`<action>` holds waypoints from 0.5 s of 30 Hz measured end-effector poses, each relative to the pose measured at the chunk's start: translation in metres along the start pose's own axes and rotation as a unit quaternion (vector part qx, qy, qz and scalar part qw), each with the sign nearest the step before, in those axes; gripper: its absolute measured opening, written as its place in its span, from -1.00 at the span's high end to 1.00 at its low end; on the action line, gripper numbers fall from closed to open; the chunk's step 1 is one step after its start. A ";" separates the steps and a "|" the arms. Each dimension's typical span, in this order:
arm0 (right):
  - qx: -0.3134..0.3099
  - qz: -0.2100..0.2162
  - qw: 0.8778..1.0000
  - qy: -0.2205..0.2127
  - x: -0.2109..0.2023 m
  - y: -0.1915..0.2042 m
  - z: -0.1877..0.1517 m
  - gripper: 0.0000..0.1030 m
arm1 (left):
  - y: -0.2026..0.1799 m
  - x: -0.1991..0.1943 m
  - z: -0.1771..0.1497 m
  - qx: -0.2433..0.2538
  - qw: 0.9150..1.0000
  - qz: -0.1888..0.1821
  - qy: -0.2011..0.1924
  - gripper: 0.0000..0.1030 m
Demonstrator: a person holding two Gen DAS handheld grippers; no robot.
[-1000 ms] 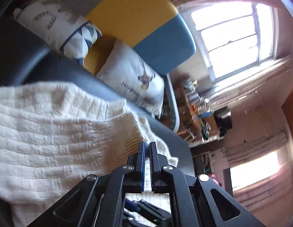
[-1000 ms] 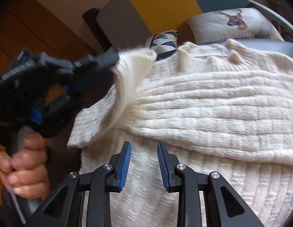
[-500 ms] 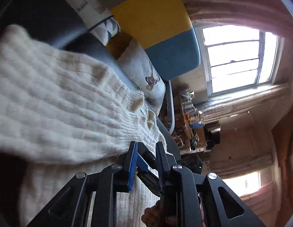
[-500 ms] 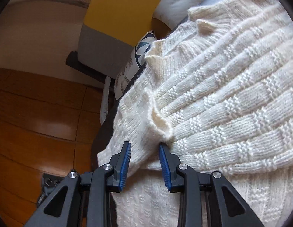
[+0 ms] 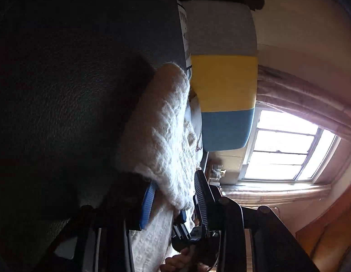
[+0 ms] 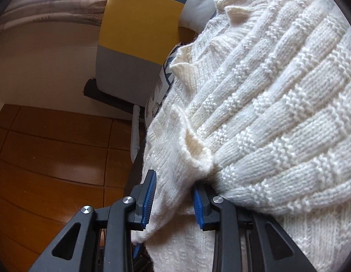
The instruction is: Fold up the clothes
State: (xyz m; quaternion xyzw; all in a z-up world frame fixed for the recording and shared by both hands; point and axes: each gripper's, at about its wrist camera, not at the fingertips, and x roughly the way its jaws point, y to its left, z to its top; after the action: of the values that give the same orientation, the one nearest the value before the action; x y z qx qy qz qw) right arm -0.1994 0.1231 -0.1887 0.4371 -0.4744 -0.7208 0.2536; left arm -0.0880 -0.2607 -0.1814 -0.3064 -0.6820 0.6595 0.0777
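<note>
R gripper [image 6: 173,200] jaws apart w/ cream knit sweater [image 6: 266,104] edge between pads.

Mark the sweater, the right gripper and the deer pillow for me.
sweater [image 6: 277,113], right wrist view, on its checked knit panel.
right gripper [image 6: 174,198], right wrist view, midway between the blue pads.
deer pillow [image 6: 202,2], right wrist view, on its white cover.

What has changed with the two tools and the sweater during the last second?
The left tool let go of the sweater edge it had pinched, opened, and now straddles a fold. The right tool moved in; its open pads now bracket the folded edge. The sweater stayed on the sofa.
</note>
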 end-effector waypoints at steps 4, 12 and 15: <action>-0.043 -0.055 0.998 0.001 -0.002 0.016 0.002 0.87 | -0.010 0.000 0.001 0.011 0.999 -0.031 -0.030 0.45; -0.179 -0.119 0.976 -0.034 -0.024 0.080 0.007 0.87 | -0.042 0.027 0.002 0.056 0.998 -0.010 -0.016 0.47; -0.215 -0.129 0.967 -0.045 -0.034 0.103 0.018 0.87 | -0.041 0.042 -0.001 0.040 0.999 0.001 -0.008 0.23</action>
State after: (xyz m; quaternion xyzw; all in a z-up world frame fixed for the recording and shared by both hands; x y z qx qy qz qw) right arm -0.2030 0.1146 -0.0787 0.3970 -0.2589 -0.8515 0.2243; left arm -0.1343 -0.2354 -0.1554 -0.2980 -0.6556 0.6887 0.0840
